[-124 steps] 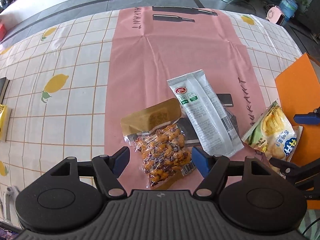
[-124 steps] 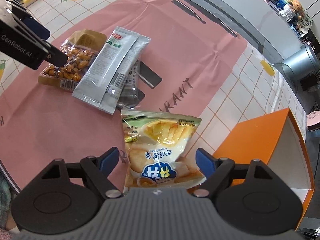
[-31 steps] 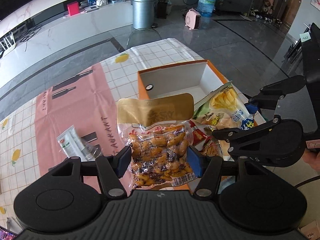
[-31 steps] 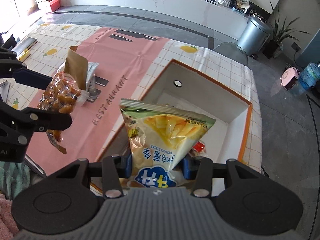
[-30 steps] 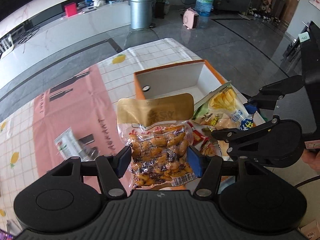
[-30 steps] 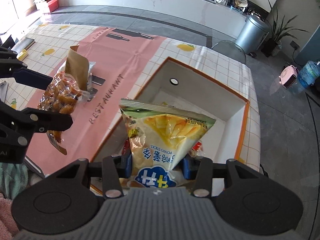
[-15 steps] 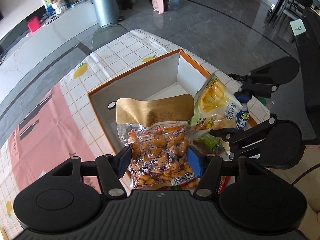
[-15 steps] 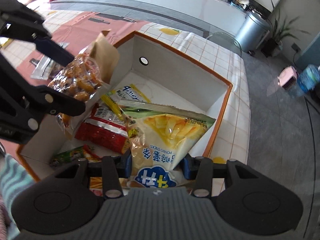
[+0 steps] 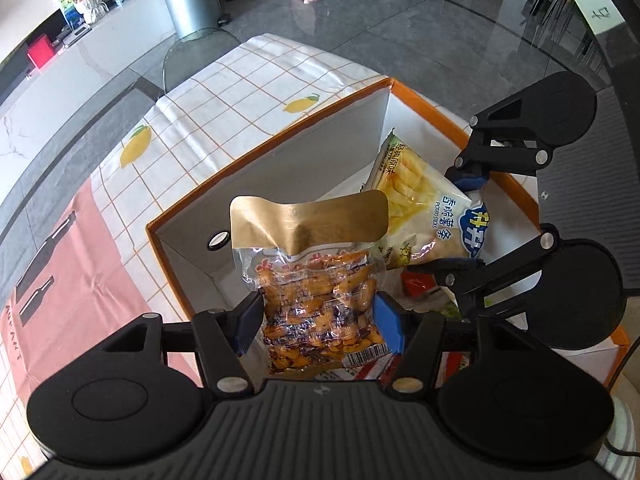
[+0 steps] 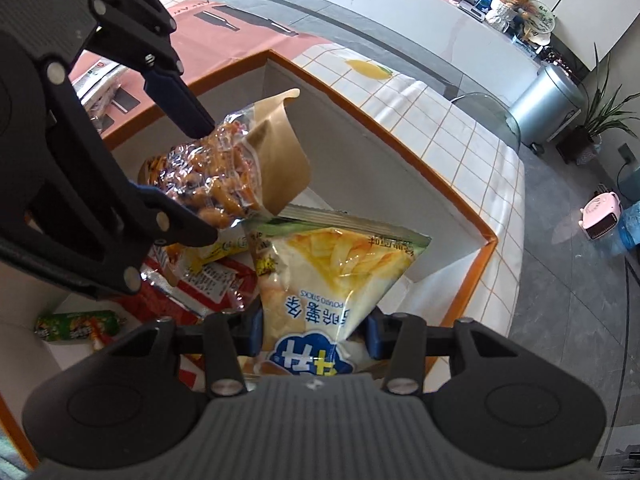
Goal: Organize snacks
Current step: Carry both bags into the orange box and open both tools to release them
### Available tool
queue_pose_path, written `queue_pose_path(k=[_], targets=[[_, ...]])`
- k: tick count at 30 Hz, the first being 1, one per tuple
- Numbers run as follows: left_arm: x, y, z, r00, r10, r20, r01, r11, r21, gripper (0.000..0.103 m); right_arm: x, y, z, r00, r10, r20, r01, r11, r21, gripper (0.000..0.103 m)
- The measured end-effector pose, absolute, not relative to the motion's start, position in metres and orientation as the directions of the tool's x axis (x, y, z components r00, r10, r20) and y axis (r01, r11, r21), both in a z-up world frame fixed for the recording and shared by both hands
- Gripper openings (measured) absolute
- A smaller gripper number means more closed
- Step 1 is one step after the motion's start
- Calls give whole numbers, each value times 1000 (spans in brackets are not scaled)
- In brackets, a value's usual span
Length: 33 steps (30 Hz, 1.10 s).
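My left gripper (image 9: 318,326) is shut on a clear bag of orange nut snacks (image 9: 316,308) with a gold top, held over the orange box (image 9: 280,138). The nut bag (image 10: 216,178) and left gripper (image 10: 200,184) also show in the right wrist view. My right gripper (image 10: 314,336) is shut on a yellow potato sticks bag (image 10: 332,276), held over the same box (image 10: 400,136), beside the nut bag. The potato sticks bag (image 9: 424,216) and right gripper (image 9: 464,220) show in the left wrist view.
Inside the box lie a red packet (image 10: 200,280), a green packet (image 10: 76,326) and other snacks. The box stands on a lemon-print tablecloth (image 9: 240,84) beside a pink mat (image 9: 80,272). Silver packets (image 10: 98,86) lie on the mat. The floor drops off beyond the table edge.
Both grippers have carried their bags from above the table to over the box and lower into it. The two bags are now close together.
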<state>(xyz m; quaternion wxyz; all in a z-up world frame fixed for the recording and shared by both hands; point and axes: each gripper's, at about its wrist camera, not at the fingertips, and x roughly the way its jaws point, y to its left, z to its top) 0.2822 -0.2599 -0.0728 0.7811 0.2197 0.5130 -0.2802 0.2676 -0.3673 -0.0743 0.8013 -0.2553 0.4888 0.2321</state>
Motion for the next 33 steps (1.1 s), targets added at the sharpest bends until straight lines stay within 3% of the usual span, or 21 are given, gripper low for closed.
queue_pose_path(k=[11, 15, 22, 33], targets=[[298, -267, -90, 298, -202, -933, 676, 735, 57, 67, 282, -371, -83, 393, 138, -909, -637, 754, -161, 46], [299, -270, -92, 293, -195, -936, 676, 735, 58, 57, 281, -369, -83, 393, 137, -909, -631, 759, -158, 48], [299, -269, -93, 294, -182, -938, 666, 743, 65, 56, 280, -364, -83, 384, 119, -916, -624, 764, -163, 52], [290, -257, -74, 301, -210, -930, 651, 758, 40, 58, 276, -362, -74, 382, 71, -922, -596, 781, -186, 75]])
